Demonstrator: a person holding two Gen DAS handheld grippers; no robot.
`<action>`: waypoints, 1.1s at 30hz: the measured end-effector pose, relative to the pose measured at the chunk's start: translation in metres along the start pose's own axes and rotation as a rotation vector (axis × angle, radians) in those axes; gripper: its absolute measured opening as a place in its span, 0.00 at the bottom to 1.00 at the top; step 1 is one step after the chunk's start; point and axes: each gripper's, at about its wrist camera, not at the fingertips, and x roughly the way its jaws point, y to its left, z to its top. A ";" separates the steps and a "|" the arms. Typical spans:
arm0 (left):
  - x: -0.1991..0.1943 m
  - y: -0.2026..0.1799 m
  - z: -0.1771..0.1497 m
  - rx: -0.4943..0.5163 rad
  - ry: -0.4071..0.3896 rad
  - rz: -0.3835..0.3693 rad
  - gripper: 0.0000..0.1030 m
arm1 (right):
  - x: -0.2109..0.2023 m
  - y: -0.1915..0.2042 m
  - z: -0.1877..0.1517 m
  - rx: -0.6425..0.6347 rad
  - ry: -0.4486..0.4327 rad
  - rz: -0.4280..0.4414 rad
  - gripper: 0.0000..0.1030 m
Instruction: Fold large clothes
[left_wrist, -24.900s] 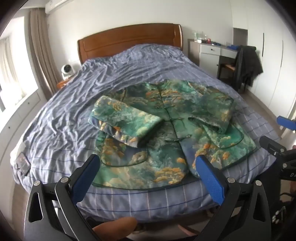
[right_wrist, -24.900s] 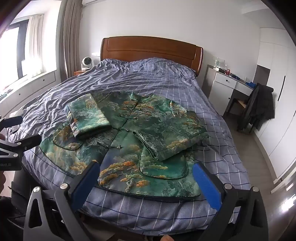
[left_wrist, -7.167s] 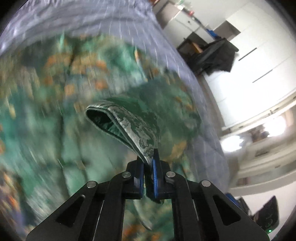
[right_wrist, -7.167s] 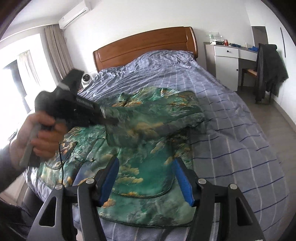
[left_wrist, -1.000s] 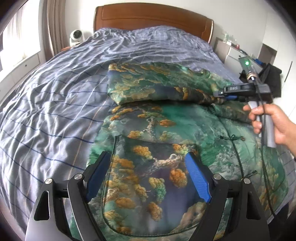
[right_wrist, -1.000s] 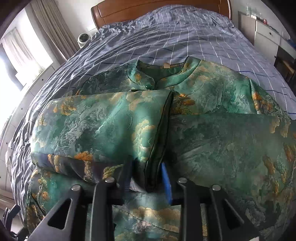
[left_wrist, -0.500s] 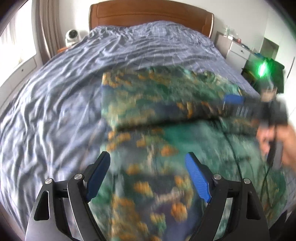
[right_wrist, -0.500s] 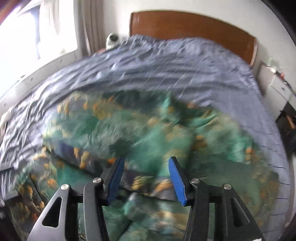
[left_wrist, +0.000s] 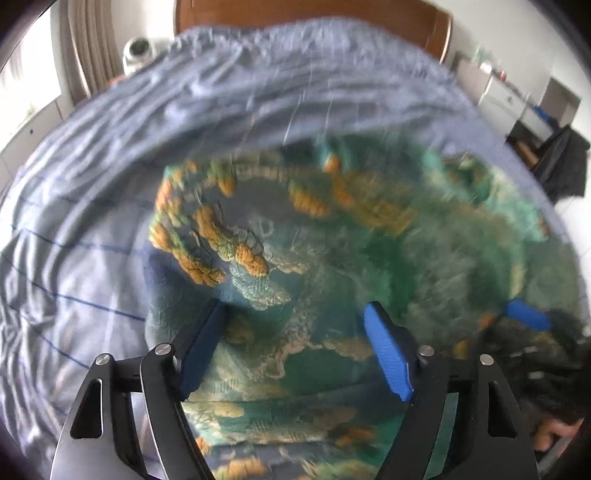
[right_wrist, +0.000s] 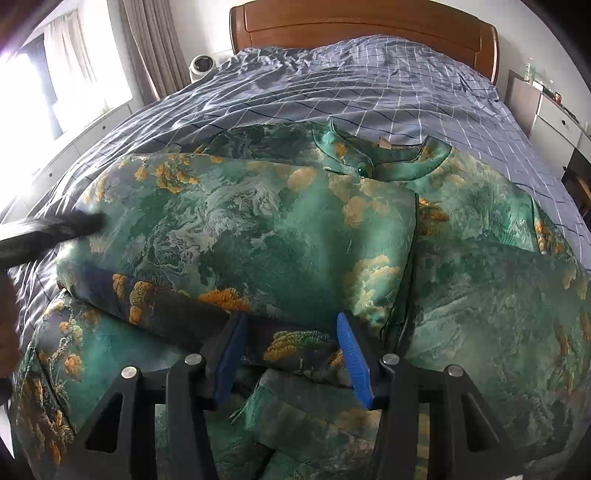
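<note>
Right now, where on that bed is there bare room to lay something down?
Bare checked bedspread runs from the jacket collar up to the wooden headboard, and down the window side. The near half is crowded: the jacket and both tools, right and left, cover it.

left hand-held gripper (left_wrist: 295, 325) agape, right hand-held gripper (right_wrist: 288, 332) parted

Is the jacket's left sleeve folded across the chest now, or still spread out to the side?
Folded. In the right wrist view the sleeve lies across the jacket front, its cuff edge near the middle, below the collar.
</note>
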 end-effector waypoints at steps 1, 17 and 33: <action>0.008 -0.001 -0.003 0.014 0.009 0.008 0.76 | -0.002 0.001 -0.004 0.004 -0.006 0.005 0.50; -0.025 -0.027 0.044 0.012 -0.041 0.013 0.74 | 0.005 0.001 -0.008 0.002 -0.031 0.007 0.51; 0.056 -0.009 0.055 -0.027 0.029 0.016 0.91 | 0.004 0.000 -0.012 -0.003 -0.051 0.014 0.51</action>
